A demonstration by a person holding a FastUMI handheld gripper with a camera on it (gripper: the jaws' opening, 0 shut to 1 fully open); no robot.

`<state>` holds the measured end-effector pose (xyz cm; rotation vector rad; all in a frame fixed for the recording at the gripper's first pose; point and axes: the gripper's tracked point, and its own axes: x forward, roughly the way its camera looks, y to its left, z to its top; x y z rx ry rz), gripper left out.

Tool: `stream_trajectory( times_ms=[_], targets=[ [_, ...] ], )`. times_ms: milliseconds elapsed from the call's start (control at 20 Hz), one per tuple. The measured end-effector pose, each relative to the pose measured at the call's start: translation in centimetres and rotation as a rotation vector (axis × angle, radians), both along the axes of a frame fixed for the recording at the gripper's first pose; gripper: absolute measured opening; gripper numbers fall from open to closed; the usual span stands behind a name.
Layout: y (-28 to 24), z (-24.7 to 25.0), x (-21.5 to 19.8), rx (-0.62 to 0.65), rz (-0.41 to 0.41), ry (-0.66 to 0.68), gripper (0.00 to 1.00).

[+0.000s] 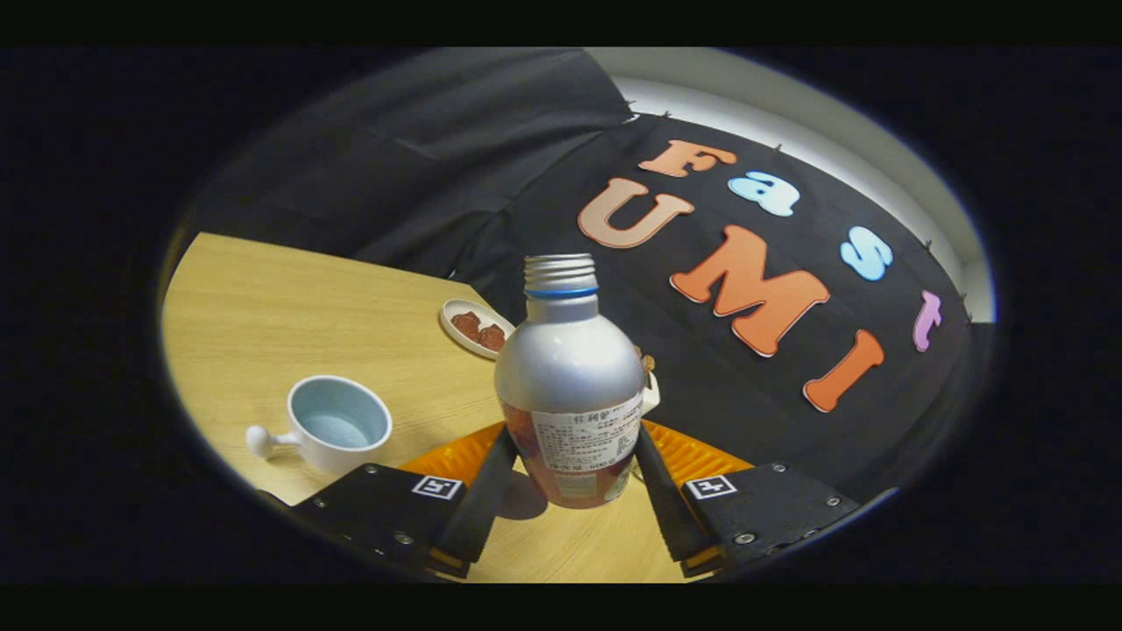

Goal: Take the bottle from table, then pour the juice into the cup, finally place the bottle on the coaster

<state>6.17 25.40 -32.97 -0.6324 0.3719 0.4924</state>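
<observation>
One bottle (570, 386), silver with a threaded open neck, a blue ring under the threads and a paper label low on its body, stood between the two fingers of the claw (570, 491). Both fingers (485, 495) pressed against its lower sides, one on each flank at the level of the label, so the claw was closed on the bottle. The bottle appeared tilted along with the whole scene, its neck leaning slightly away from the cup side. Whether its base touched the bench (289, 307) or hung just above it could not be told, though a dark shadow lay on the wood right beside the base.

Near the left finger, a little ahead of it, sat a pale cup (337, 425) with a light blue inside and a short knobbed handle pointing away from the bottle. It stood upright on the light wooden bench, apart from the bottle.

Farther ahead, beyond the fingers and just to the cup side of the bottle's neck, lay a small white dish (473, 326) holding a few reddish-brown pieces. Close behind the bottle's other shoulder a small white object (649, 392) peeked out, mostly hidden and not identifiable.
</observation>
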Motion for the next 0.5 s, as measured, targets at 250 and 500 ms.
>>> stream_trajectory(
  times_ms=[250, 500],
  targets=[
    [-0.8, -0.4, 0.8, 0.214, -0.090, 0.088, 0.77],
    [-1.6, -2.8, 1.3, 0.374, -0.185, 0.221, 0.78]
  ],
)
